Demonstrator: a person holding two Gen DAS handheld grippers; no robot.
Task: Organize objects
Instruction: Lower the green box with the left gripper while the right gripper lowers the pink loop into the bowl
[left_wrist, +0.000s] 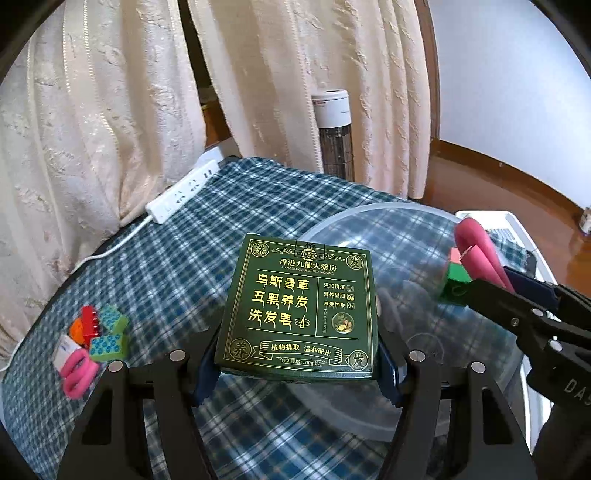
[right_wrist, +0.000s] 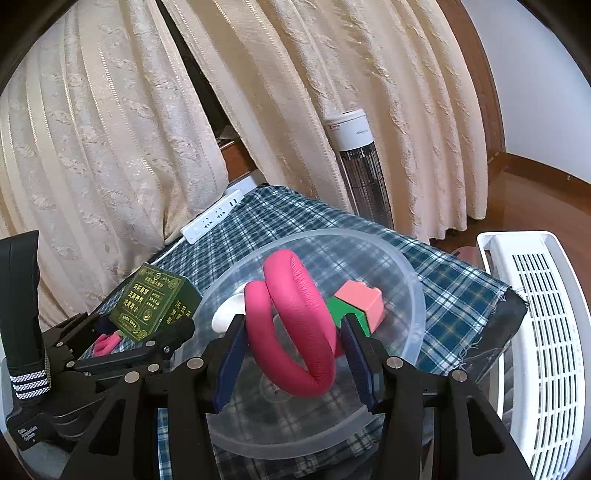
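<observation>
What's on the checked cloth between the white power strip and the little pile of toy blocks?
Nothing: in the left wrist view, only bare blue checked tablecloth lies between the white power strip and the pile of colourful toy blocks.

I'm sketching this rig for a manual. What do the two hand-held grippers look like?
Both match: the left hand-held gripper and the right hand-held gripper have matte black angular linkage arms with round silver pivot pins and dark blue finger pads. White lettering marks the bodies.

Black grippers (left_wrist: 297, 373), blue-padded jaws, silver screws
</observation>
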